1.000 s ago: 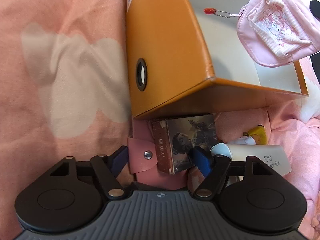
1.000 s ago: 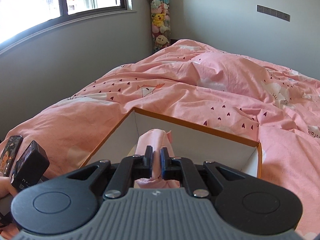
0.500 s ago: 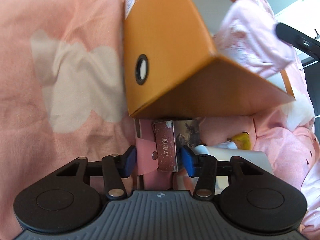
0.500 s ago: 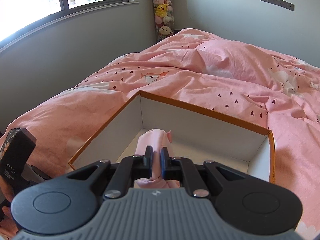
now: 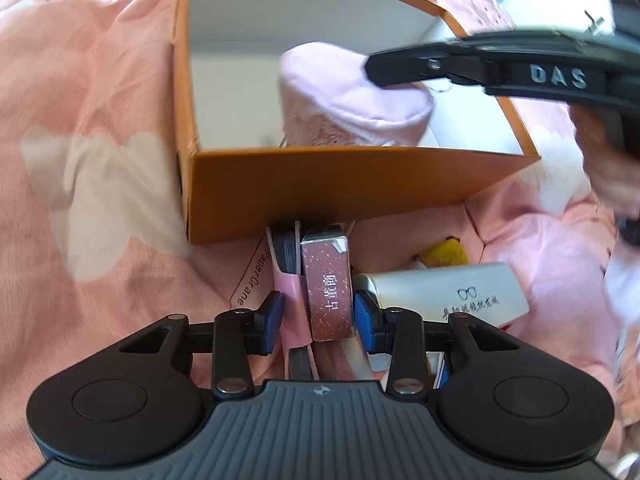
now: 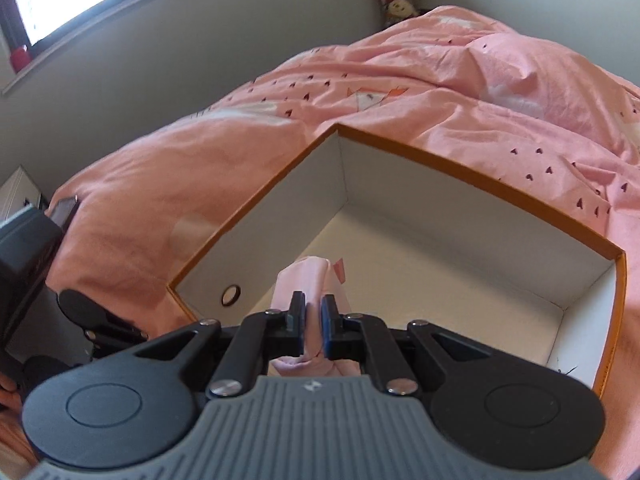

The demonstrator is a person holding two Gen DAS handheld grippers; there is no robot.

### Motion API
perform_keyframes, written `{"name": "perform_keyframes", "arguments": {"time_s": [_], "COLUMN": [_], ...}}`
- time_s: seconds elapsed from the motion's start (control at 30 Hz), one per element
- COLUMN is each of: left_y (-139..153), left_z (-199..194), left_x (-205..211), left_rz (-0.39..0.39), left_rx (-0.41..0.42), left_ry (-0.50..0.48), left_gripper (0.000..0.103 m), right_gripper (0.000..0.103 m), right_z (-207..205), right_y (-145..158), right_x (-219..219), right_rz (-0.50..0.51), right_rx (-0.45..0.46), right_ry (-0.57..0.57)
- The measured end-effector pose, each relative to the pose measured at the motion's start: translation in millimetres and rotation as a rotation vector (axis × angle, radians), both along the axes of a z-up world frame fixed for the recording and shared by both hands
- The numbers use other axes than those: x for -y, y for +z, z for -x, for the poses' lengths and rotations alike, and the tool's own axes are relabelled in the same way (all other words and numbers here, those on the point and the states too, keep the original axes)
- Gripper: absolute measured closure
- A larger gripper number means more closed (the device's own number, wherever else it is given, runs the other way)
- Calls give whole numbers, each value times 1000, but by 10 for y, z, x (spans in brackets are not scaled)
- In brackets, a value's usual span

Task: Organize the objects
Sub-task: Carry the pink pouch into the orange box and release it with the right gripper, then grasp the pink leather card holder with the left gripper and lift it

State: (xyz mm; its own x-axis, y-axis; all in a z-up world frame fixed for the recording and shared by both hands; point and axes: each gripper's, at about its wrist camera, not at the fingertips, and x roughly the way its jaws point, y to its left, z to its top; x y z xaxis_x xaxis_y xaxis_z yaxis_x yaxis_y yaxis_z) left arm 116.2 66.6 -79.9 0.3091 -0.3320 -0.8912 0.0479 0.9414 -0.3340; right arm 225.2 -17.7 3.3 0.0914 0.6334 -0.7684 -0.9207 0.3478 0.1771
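An orange box (image 5: pixel 320 192) with a white inside lies open on the pink duvet. My right gripper (image 6: pixel 313 328) is shut on a pink fabric pouch (image 6: pixel 316 276) and holds it low inside the box (image 6: pixel 480 168). The left wrist view shows that pouch (image 5: pixel 352 108) under the right gripper (image 5: pixel 376 70). Just in front of the box, my left gripper (image 5: pixel 318 320) has its jaws closing. Its blue pads touch a red-brown book (image 5: pixel 328 276) standing on edge and a pink notebook (image 5: pixel 290 292) beside it.
A white glasses case (image 5: pixel 448 296) lies right of the left gripper, with a yellow item (image 5: pixel 444 254) behind it. A paper tag (image 5: pixel 252 280) sticks out beside the notebook. Rumpled pink duvet (image 6: pixel 440 80) surrounds the box; grey wall and a window stand beyond.
The left jaws narrowed from wide open onto the book and notebook, and that gripper rose. The right gripper sank with the pouch deeper into the box.
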Motion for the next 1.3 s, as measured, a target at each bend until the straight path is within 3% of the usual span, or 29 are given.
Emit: {"name": "perform_keyframes", "arguments": {"time_s": [0.2,0.33,0.53,0.63,0.73,0.77,0.83,0.93,1.1,1.3], "left_y": [2,-41,-68,-47,-27,-33,-68,-181,-271,-285], "left_z": [6,-7,15,40,36,33,31,-18,-101,-153], "left_x": [6,-62,-56,-36,-25,-11,-3,-61,-181,-156], "left_rz": [-78,-82,-71,-85,-114,-133,-151,-173,-96,-90], "left_rx": [-4,-29,-15,-5,-20,-34,-64,-94,-99,-109], "left_ry": [-105,-131,-135,-156,-221,-258,-308,-256,-174,-141], "left_gripper": [54,53,53,54,55,63,64,74,75,77], "right_gripper": [94,93,91,90,90,90,90,89,87,70], "right_z": [-119,-151,-358,-453,-516,-515,-483,-360,-89,7], "right_y": [36,56,48,-18,-111,-131,-147,-94,81,13], "right_x": [-182,-199,-55,71,225,269,342,417,398,245], "right_rz": [108,145,214,312,370,374,370,314,189,247], "right_rx": [10,14,64,124,100,91,90,105,88,204], "right_ry": [106,98,-70,-154,-184,-186,-187,-178,-120,-4]}}
